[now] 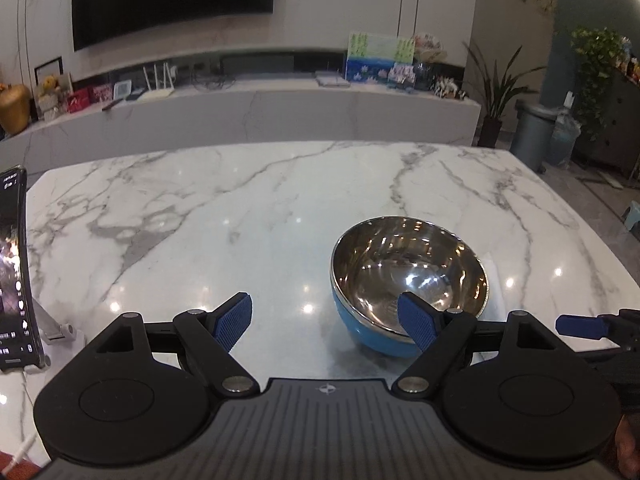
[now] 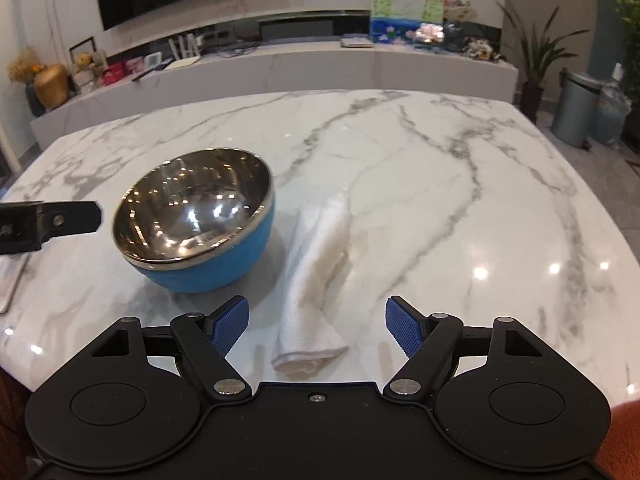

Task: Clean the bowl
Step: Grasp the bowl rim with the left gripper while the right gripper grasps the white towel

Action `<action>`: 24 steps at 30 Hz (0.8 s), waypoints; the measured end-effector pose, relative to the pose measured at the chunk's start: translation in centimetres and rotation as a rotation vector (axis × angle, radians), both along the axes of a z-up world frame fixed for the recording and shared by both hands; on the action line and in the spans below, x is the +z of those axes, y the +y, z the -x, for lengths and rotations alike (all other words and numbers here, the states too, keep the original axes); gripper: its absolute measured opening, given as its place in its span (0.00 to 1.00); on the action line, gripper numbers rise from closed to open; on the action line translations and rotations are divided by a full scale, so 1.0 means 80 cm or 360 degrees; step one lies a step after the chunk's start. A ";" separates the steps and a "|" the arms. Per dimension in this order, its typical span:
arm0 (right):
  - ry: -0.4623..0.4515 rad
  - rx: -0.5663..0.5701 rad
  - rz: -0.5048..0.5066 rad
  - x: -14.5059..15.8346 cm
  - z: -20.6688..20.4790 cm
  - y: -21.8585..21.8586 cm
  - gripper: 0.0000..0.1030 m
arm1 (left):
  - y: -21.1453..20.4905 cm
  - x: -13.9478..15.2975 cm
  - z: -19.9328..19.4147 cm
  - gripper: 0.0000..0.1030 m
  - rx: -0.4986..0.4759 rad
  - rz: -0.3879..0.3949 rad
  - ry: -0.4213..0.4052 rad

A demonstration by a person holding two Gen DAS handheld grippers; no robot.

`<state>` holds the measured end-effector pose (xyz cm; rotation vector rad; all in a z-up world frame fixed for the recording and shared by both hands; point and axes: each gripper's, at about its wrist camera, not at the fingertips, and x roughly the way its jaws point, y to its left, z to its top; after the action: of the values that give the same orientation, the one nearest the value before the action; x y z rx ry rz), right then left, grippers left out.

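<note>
marble, white with grey veins, makes up the table [image 2: 440, 168] that carries everything. on it stands the bowl [image 2: 200, 216], blue outside and shiny steel inside, tipped a little on its rounded base so its mouth leans toward the cameras. just beside the bowl on its right lies a rolled white cloth [image 2: 316, 280], its far end near the bowl's flank and its near end toward the table's front edge; whether cloth and bowl touch cannot be told.

the left gripper [image 1: 328, 322] hovers in front of the bowl with its jaws spread wide and nothing between them. its right blue pad [image 1: 416, 324] shows in front of the bowl's near rim, though contact cannot be judged. the right gripper [image 2: 316, 326] is also wide apart and empty, poised in front of the bowl and to its right, with the near end of the cloth lying between its blue pads [image 2: 230, 326] but untouched by them.

left of the bowl, a phone [image 1: 14, 264] leans upright on a stand at the table's edge.
</note>
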<state>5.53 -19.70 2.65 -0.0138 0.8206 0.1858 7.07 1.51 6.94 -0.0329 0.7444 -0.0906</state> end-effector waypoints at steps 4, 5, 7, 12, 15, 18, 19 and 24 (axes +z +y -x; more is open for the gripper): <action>-0.0013 0.0041 -0.0015 0.000 -0.003 0.005 0.72 | 0.010 -0.002 -0.016 0.77 -0.0004 0.0120 0.0072; -0.0010 0.0046 -0.0015 0.000 -0.004 0.006 0.72 | 0.011 -0.004 -0.020 0.77 0.0004 0.0132 0.0089; 0.0033 0.0031 0.0017 -0.002 -0.008 0.009 0.72 | 0.011 -0.006 -0.027 0.70 0.0002 0.0129 0.0103; 0.0089 0.0003 0.0049 -0.007 -0.014 0.009 0.72 | 0.008 -0.012 -0.043 0.68 -0.0034 0.0150 0.0162; 0.0133 -0.0015 0.0055 -0.009 -0.019 0.009 0.72 | 0.010 -0.018 -0.052 0.68 -0.0042 0.0206 0.0207; 0.0148 -0.0019 0.0064 -0.011 -0.022 0.009 0.72 | 0.009 -0.023 -0.058 0.68 -0.0035 0.0200 0.0233; 0.0149 -0.0020 0.0067 -0.012 -0.023 0.009 0.72 | 0.009 -0.025 -0.060 0.68 -0.0032 0.0197 0.0243; 0.0158 -0.0020 0.0082 -0.014 -0.028 0.010 0.72 | 0.009 -0.030 -0.068 0.69 -0.0030 0.0196 0.0283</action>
<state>7.80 -18.93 1.53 -0.0481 0.9239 0.1546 12.50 2.23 4.58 -0.1531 0.9164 -0.1527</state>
